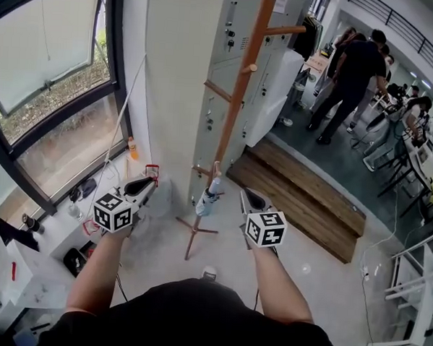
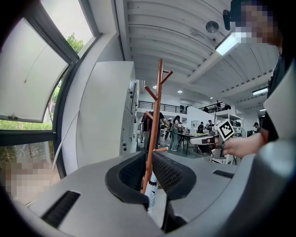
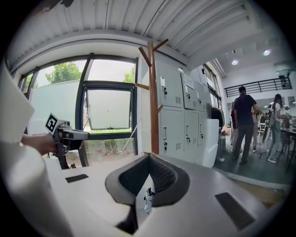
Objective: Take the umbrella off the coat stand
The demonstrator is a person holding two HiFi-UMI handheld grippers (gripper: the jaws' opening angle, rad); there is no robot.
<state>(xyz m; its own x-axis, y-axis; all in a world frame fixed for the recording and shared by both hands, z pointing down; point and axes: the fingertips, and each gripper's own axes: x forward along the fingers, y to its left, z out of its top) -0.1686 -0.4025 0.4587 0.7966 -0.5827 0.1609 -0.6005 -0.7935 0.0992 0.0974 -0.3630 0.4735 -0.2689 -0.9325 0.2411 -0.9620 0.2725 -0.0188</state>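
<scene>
Hanging low on the coat stand (image 1: 239, 90), a folded umbrella (image 1: 206, 201).

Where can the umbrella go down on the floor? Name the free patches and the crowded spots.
Free: the grey floor between the feet of the coat stand and the wooden step. Crowded: the window ledge on the left, littered with small items; people stand beyond the step.

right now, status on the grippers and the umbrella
Left gripper slightly open, empty. Right gripper shut, empty. Pale folded umbrella hangs low on the brown wooden coat stand, untouched, ahead of both. Nothing seen blocking the reach.
</scene>
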